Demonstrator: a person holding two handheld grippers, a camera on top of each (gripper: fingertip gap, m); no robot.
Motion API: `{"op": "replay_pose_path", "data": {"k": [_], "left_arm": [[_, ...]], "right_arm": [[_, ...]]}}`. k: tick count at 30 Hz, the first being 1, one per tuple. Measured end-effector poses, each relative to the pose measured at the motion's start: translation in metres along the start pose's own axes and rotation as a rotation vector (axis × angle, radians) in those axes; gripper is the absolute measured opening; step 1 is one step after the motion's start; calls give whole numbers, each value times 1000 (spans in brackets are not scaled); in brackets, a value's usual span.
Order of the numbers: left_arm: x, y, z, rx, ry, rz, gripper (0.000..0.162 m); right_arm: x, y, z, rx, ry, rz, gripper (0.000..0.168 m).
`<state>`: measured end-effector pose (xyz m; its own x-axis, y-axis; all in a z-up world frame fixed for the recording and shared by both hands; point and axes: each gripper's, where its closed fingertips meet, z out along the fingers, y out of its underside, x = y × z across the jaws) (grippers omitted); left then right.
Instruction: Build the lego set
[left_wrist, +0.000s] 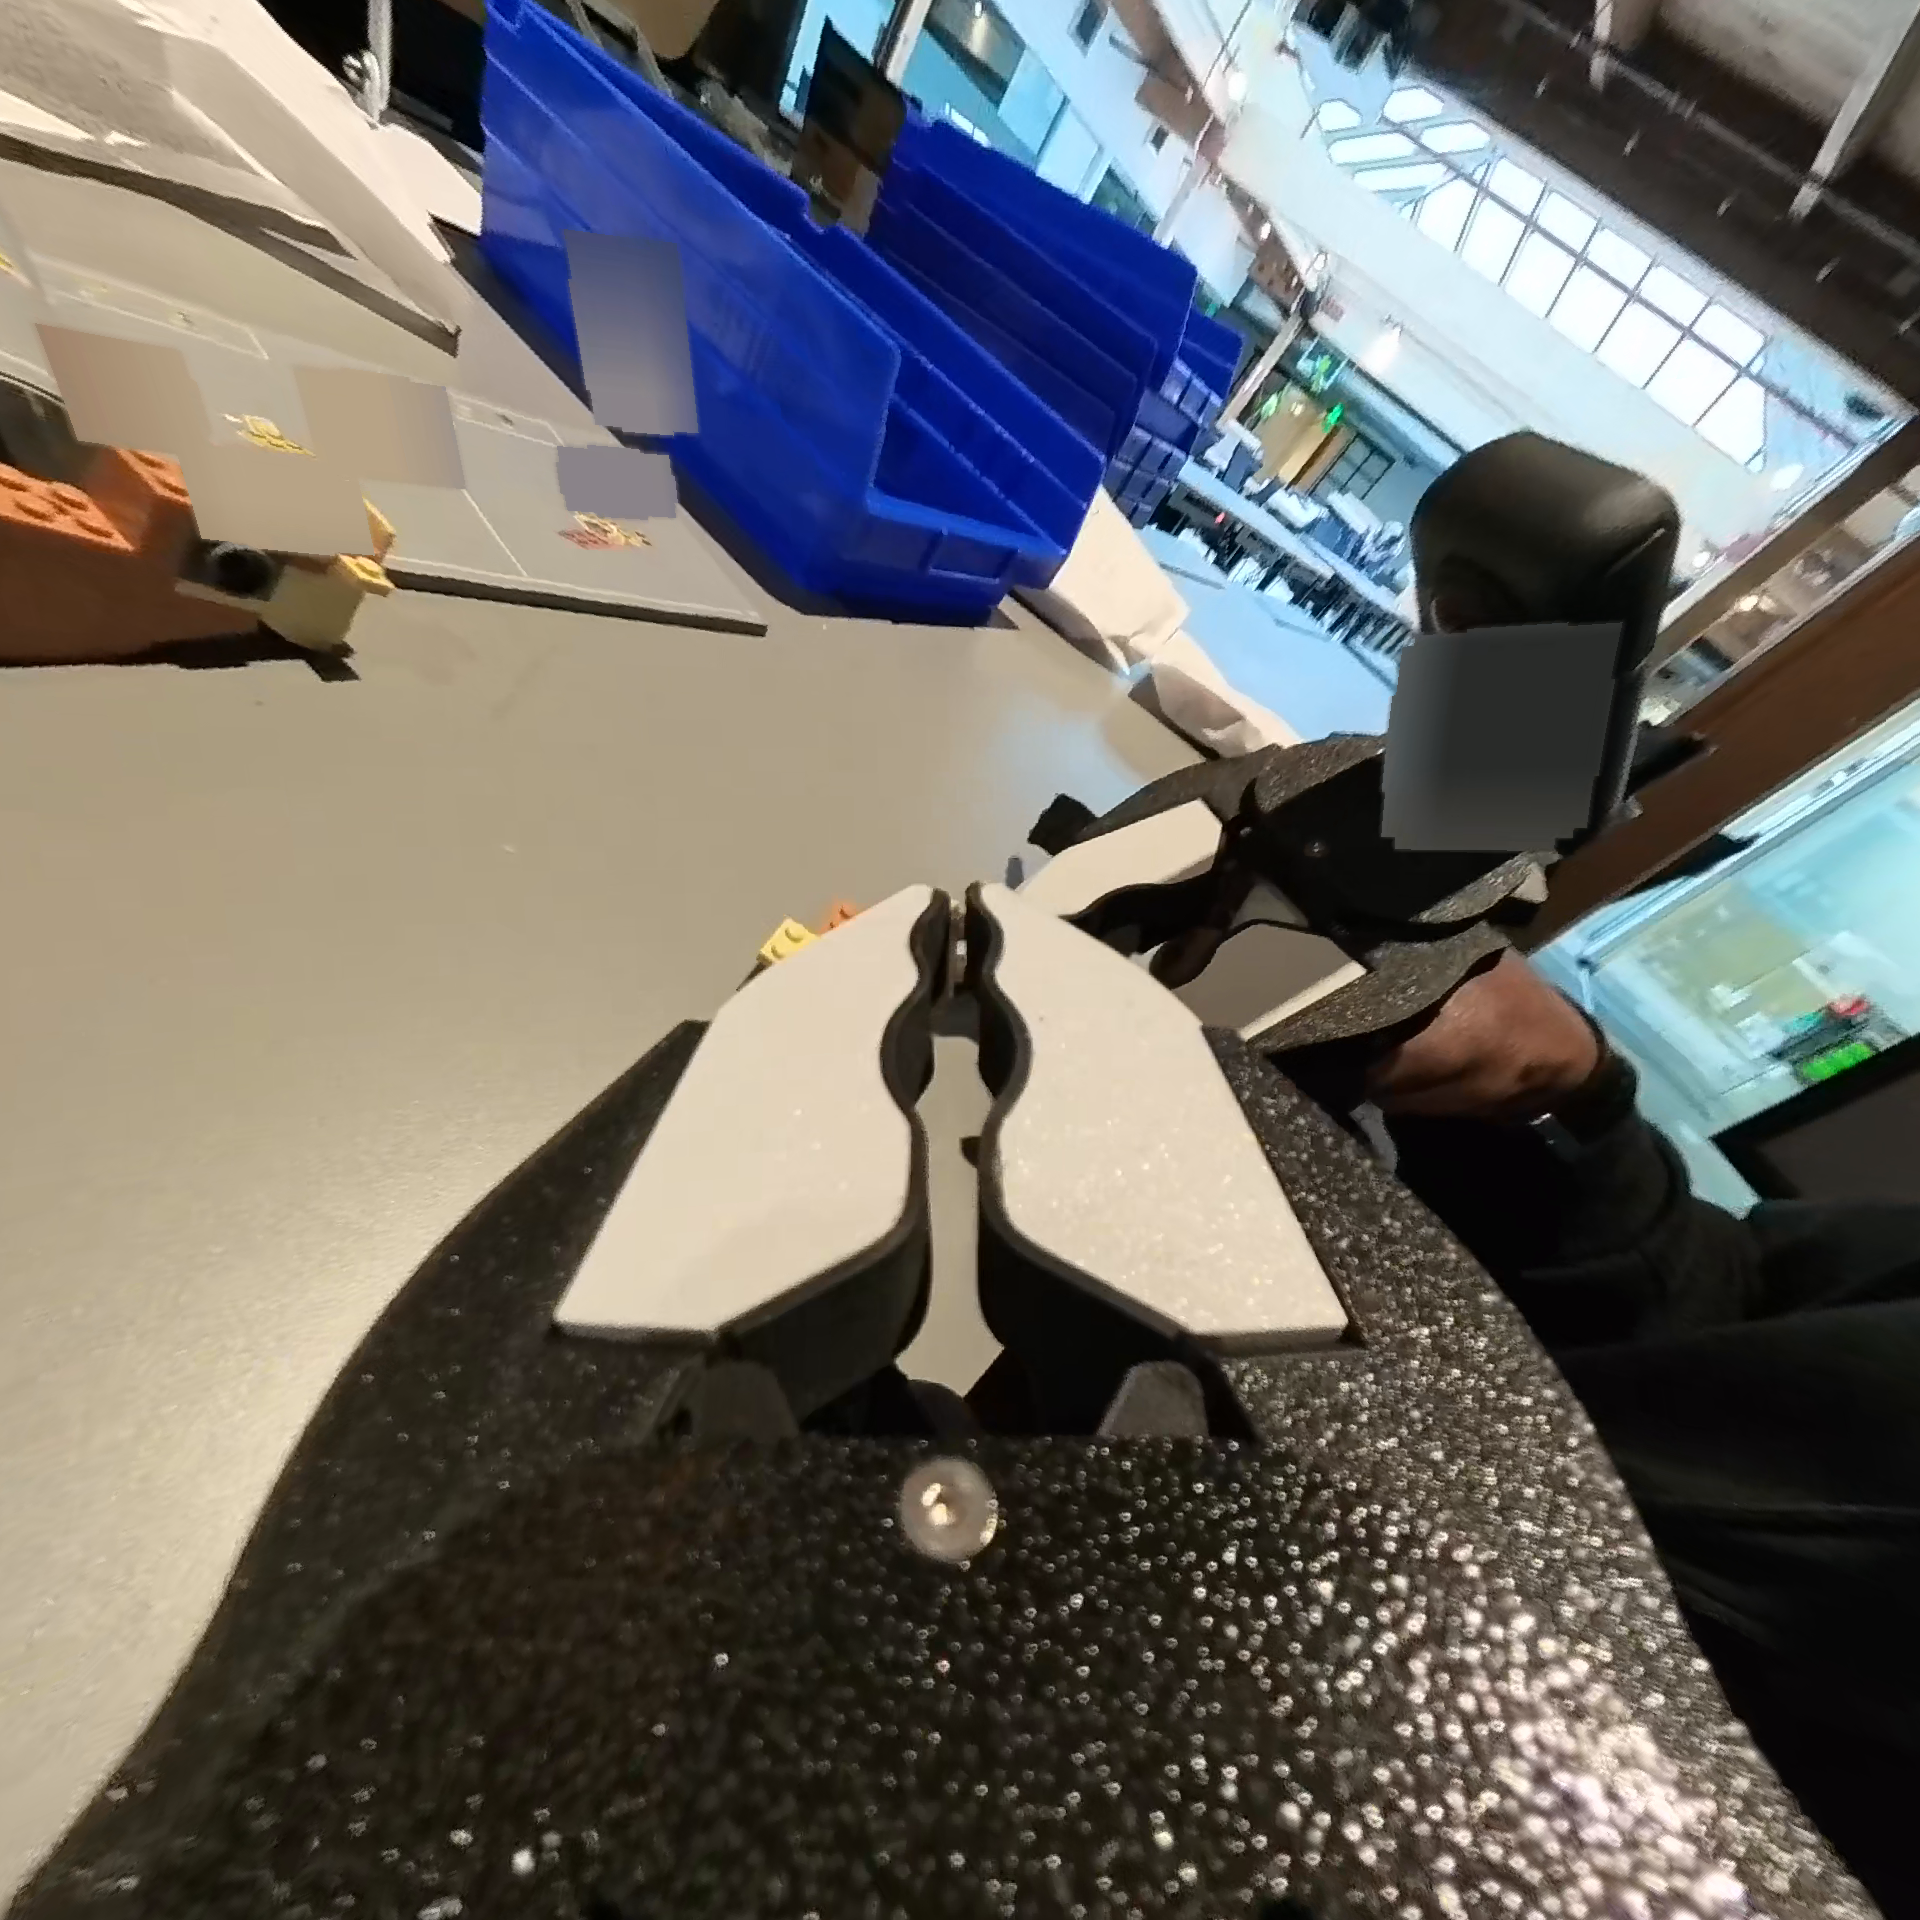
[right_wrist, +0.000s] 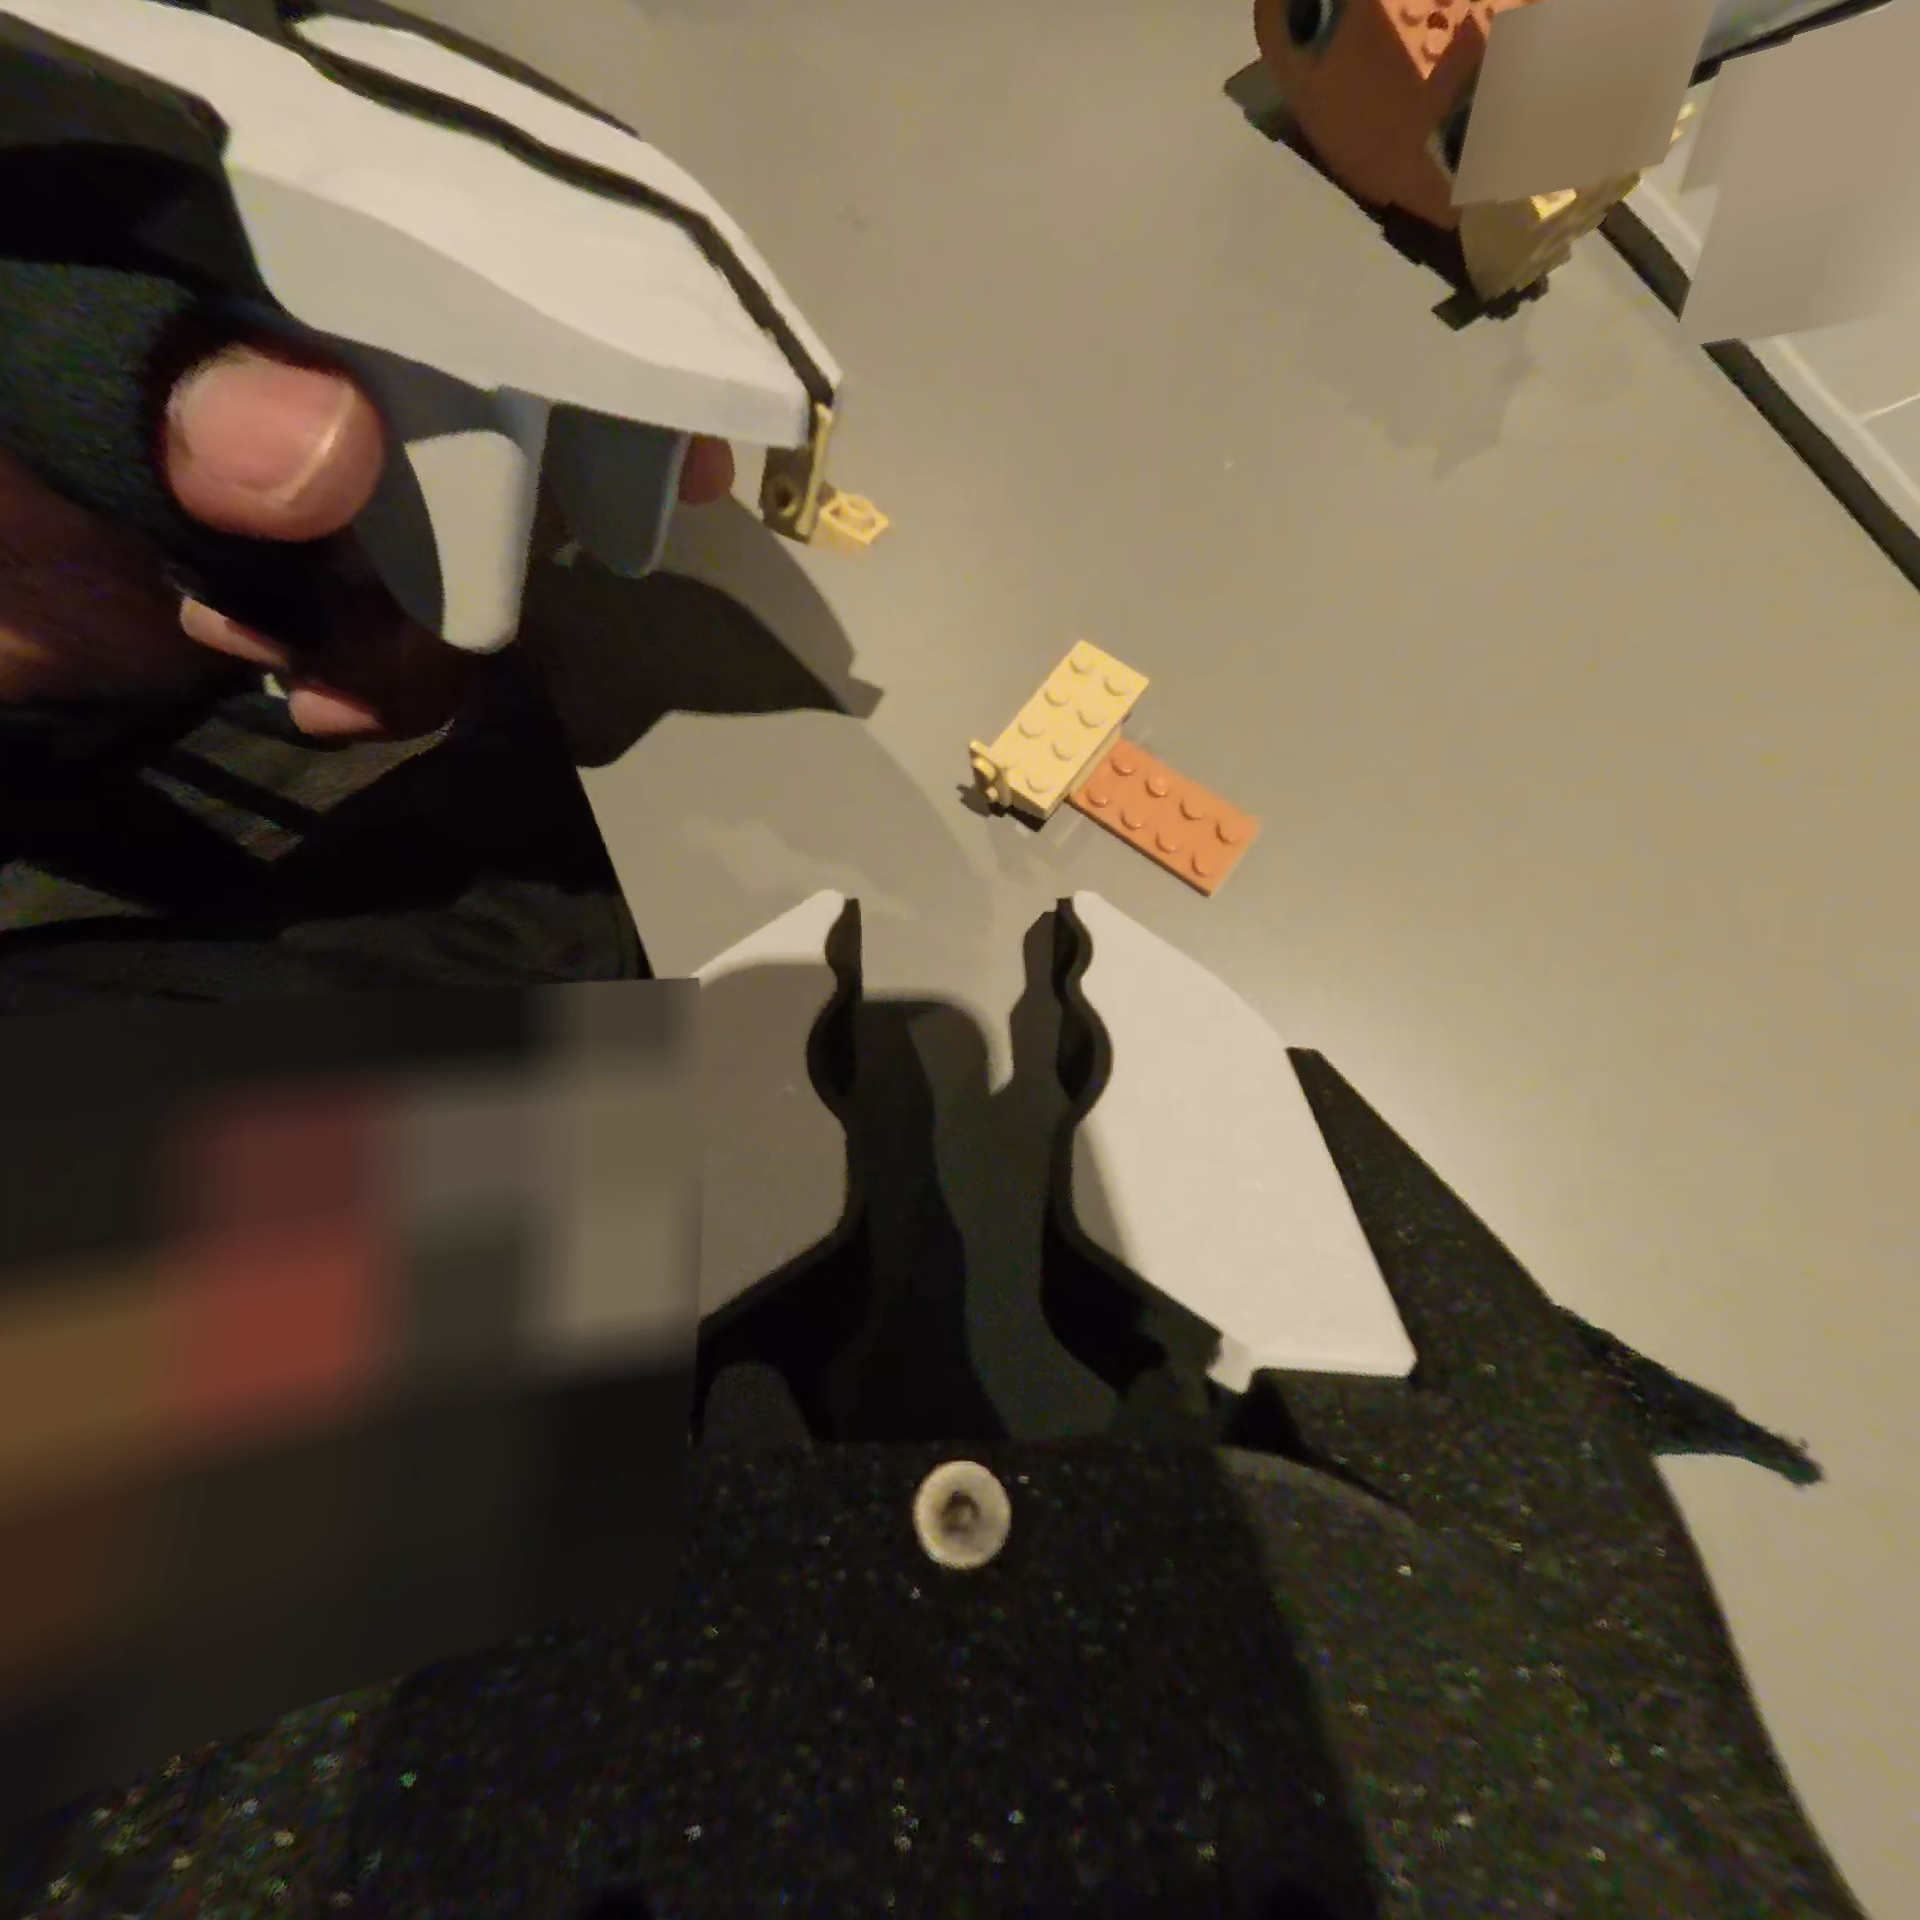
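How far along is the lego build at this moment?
Partly done: a brown-and-tan model already stands assembled on the grey table. In hand: the left gripper is shut on a small tan bracket piece. Left: the open right gripper hovers above a tan plate overlapping an orange plate, both unattached to the model.

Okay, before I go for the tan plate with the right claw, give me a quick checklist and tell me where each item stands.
1. Right claw open: ok.
2. Right claw empty: ok.
3. Tan plate unobstructed from above: ok.
4. Tan plate free of orange plate: not ok, it overlaps the orange plate's end.
5. Left claw gripping its small piece: ok.
6. Left claw clear of approach path: ok, off to the side.
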<state>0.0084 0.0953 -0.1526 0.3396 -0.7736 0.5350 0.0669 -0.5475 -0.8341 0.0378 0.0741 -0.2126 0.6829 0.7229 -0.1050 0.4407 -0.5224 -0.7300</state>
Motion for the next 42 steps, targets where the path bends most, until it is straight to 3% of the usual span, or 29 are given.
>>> {"op": "replay_pose_path", "data": {"k": [21,32,39,42], "left_arm": [[0,-4,-6,57,80,-103,2],[9,-8,-5,48,147,-97,2],[21,-9,-4,48,208,-84,2],[31,-12,-4,69,262,-77,2]], "right_arm": [[20,-18,28,-61,190,-81,34],[34,-8,14,-104,43,-349,27],[35,3,0,-130,-136,-639,27],[43,7,-7,-157,-135,-655,49]]}}
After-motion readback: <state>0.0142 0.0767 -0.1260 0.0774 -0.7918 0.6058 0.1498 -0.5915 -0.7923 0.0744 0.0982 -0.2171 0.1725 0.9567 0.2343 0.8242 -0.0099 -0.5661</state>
